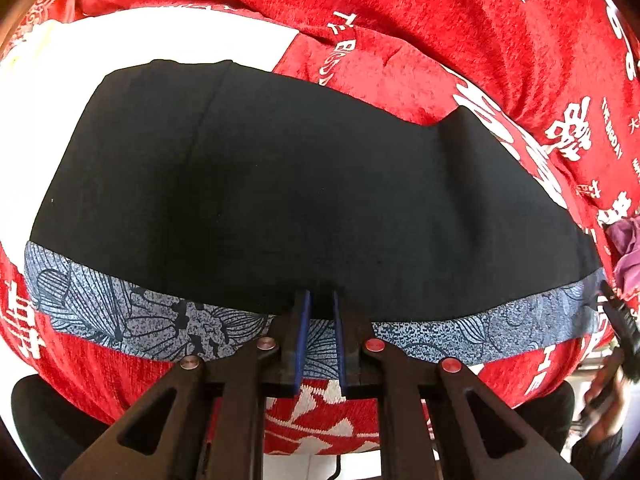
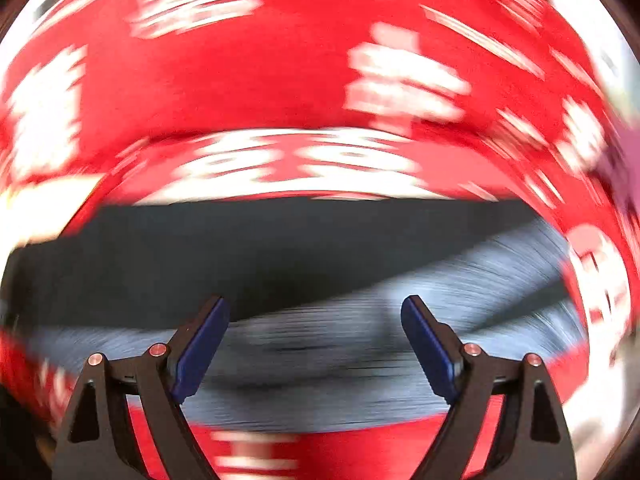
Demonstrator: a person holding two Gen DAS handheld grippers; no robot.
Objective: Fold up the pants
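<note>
The pants are black with a blue-grey floral band along the near edge, lying flat on a red bedspread. My left gripper sits over the near edge, its jaws nearly closed with a narrow gap; whether the cloth is pinched I cannot tell. In the right wrist view, blurred by motion, the pants and their band lie below my right gripper, which is wide open and empty above the band.
The red bedspread with white lettering covers the surface all around. A purple cloth lies at the right edge. The other gripper's dark body shows at the far right of the left wrist view.
</note>
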